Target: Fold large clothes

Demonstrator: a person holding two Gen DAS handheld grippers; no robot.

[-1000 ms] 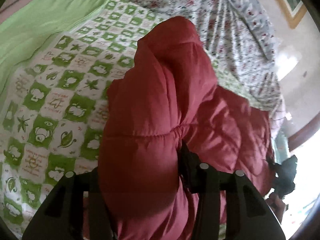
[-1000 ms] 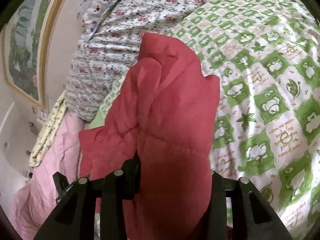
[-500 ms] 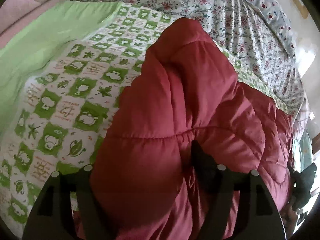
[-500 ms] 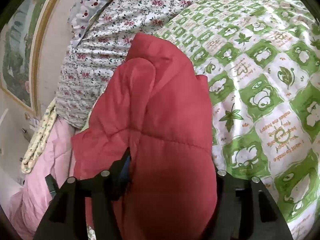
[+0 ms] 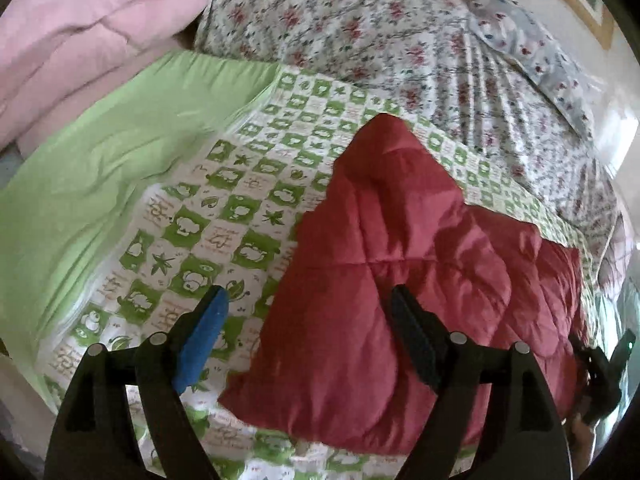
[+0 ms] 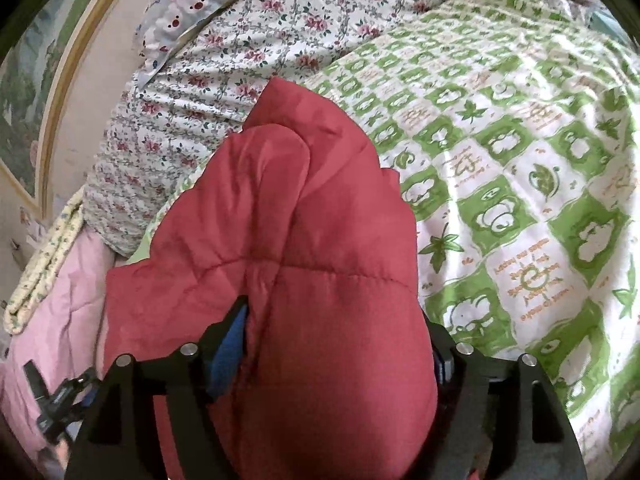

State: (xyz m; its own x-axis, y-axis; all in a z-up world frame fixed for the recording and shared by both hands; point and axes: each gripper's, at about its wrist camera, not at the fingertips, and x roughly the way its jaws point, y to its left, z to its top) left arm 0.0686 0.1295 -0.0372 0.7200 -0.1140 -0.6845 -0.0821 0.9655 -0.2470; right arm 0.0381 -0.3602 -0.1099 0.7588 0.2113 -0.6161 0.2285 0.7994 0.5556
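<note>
A red quilted puffer jacket (image 5: 400, 272) lies folded over on a green-and-white checked quilt (image 5: 224, 208). My left gripper (image 5: 306, 304) is open above the jacket's left edge; its blue-padded left finger hangs over the quilt and its right finger rests on the jacket, gripping nothing. In the right wrist view the jacket (image 6: 304, 240) bulges up between the fingers of my right gripper (image 6: 336, 320). The jaws are spread wide around the thick fabric, and I cannot tell whether they still grip it.
A floral sheet (image 5: 400, 40) and a printed pillow (image 5: 532, 48) lie at the far side. A plain green sheet (image 5: 100, 152) and a pink duvet (image 5: 72, 28) lie to the left. A framed picture (image 6: 28, 80) hangs on the wall.
My left gripper has opened and let go of the jacket, which has dropped onto the quilt. Both grippers have moved down toward the bed; the right jaws have spread wider.
</note>
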